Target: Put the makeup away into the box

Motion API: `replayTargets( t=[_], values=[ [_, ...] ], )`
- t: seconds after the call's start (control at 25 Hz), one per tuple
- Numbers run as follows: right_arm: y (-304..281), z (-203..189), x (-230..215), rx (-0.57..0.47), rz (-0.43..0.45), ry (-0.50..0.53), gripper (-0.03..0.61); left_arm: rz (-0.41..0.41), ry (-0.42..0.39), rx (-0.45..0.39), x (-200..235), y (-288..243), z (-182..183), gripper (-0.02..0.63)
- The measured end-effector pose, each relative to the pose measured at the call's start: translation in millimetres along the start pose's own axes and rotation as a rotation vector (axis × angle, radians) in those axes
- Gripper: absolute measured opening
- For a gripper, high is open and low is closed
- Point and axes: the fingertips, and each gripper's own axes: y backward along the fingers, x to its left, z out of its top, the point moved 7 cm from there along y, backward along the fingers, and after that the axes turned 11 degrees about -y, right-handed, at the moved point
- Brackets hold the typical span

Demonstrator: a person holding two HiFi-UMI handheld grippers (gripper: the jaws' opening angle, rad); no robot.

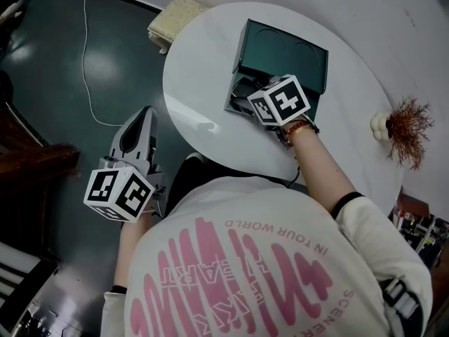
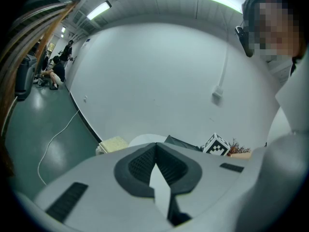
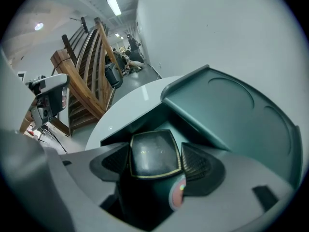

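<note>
A round white counter [image 1: 203, 69] stands on a dark green floor [image 1: 49, 76] against a pale wall, and a white cable [image 1: 85, 55] trails across the floor. From the head view, a green box [image 1: 284, 51] sits open on the counter with its lid tilted back. The right tongs [image 1: 249, 98] point steeply down into it from the near side. A cream sponge-like pad [image 1: 175, 16] lies at the counter's far left edge, and a tuft of dried reddish plant [image 1: 408, 128] sits at its right edge, well apart from the box. The left tongs [image 1: 144, 112] hang off the counter, over the floor to the left of the person's body. In the left gripper view those tongs are together at the tips with nothing between them; the counter, the box and the other gripper's marker cube [image 2: 216, 145] lie beyond. In the right gripper view the tongs are clamped on a dark makeup compact [image 3: 153, 153] with a thin gold rim, one pad on each side. The compact is held over the box's open inside, just in front of the raised lid. Whether it touches the box floor cannot be told. A wooden staircase [image 3: 89, 66] rises in the background on the left.
</note>
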Motion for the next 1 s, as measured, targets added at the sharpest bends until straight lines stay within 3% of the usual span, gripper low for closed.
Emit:
replayTargets(
  t=[1.0],
  values=[
    [-5.7,-1.5,-0.1,-0.002,-0.033,-0.031,0.344,0.005,0.012,0.001,13.6,10.4,-2.7,0.003]
  ],
)
